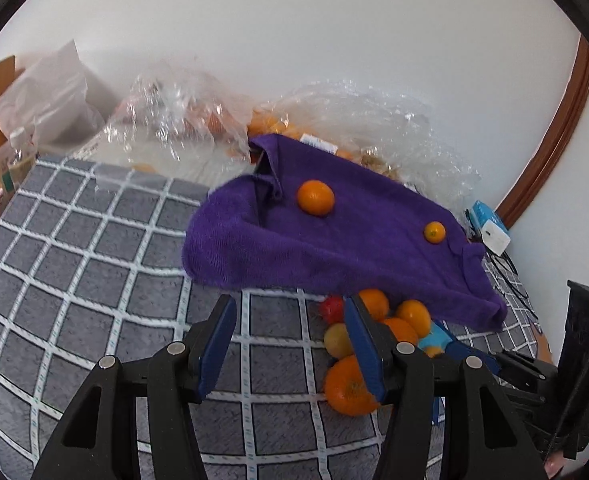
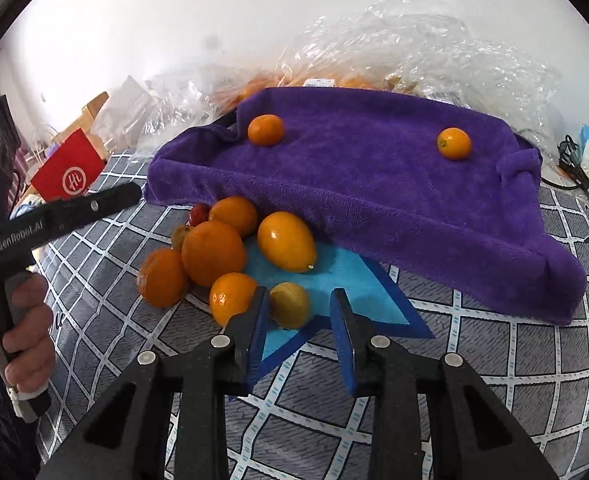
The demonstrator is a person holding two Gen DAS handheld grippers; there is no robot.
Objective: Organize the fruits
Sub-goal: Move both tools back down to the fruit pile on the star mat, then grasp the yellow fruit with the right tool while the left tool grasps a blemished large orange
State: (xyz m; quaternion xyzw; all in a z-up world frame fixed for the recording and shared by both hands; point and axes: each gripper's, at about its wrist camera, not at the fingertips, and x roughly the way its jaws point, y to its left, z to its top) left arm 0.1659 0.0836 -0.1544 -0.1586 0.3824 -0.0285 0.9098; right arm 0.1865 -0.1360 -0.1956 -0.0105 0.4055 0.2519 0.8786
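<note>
A purple towel (image 2: 374,184) covers a raised tray; two small oranges (image 2: 265,129) (image 2: 454,143) sit on it. In the left wrist view the towel (image 1: 334,240) and both oranges (image 1: 315,197) (image 1: 434,232) also show. A pile of oranges (image 2: 213,253), a yellow-orange mango (image 2: 286,247), a small yellow fruit (image 2: 289,305) and a red fruit (image 2: 199,213) lies in front of the towel on a blue sheet (image 2: 346,292). My right gripper (image 2: 299,320) is open, with the yellow fruit just ahead between its tips. My left gripper (image 1: 290,332) is open and empty, left of the pile (image 1: 348,384).
A grey checked cloth (image 1: 94,280) covers the table. Crumpled clear plastic bags (image 2: 414,48) holding more fruit lie behind the towel by the wall. A red paper bag (image 2: 70,172) stands at the left. A blue-white box (image 1: 490,228) and cables lie at the right.
</note>
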